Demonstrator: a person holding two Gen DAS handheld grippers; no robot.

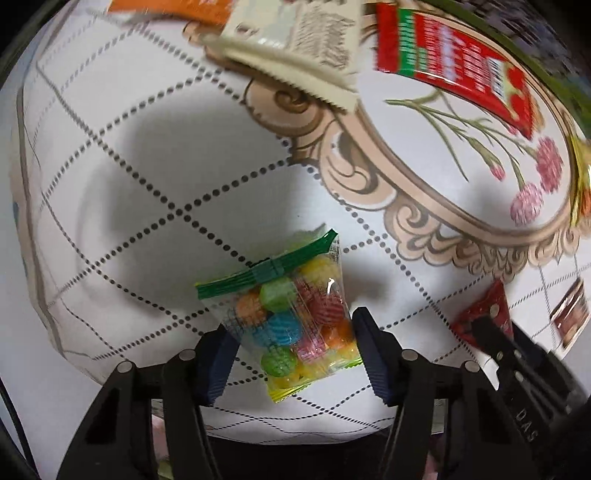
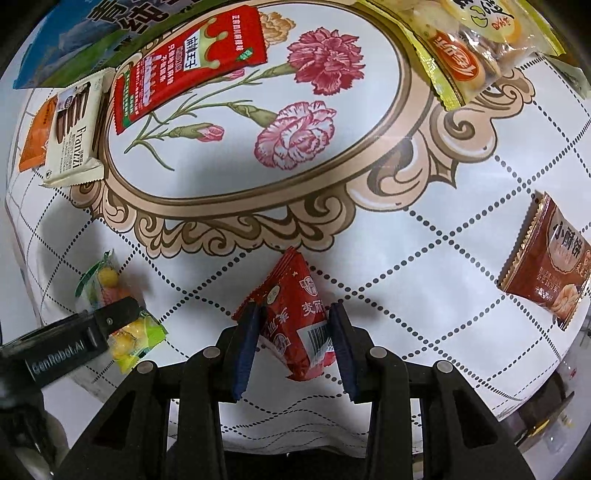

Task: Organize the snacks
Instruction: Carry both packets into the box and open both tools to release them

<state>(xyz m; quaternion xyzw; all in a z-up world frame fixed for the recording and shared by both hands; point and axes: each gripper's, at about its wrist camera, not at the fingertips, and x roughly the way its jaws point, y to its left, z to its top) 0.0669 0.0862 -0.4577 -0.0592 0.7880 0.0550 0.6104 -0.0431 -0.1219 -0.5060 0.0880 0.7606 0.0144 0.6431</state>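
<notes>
Left wrist view looked steeply down on a worktop [image 1: 122, 122] covered in a white cloth with dotted diamond lines and a floral oval. The left gripper [image 1: 291, 354] stood low in the frame with a clear bag of coloured candy balls [image 1: 291, 314] between its blue pads; the pads lay against the bag's two sides, pinching it, with the bag's green sealed strip pointing toward the middle of the frame. At the upper edge lay a cream biscuit packet [image 1: 295, 37], blurred, with an orange packet [image 1: 170, 5] to its left and a red and green packet [image 1: 454, 62] to its right.

In the right wrist view, the right gripper [image 2: 291, 343] was pressed together on a small red snack packet [image 2: 288, 317] at lower centre, its pads squeezing both sides and the barcode end nearest the camera. At mid right a brown pastry packet [image 2: 546, 258] lay well apart on the cloth. A yellow bag of round biscuits [image 2: 476, 44] sat at upper right, and a blue and green bag [image 2: 74, 37] at upper left.
</notes>
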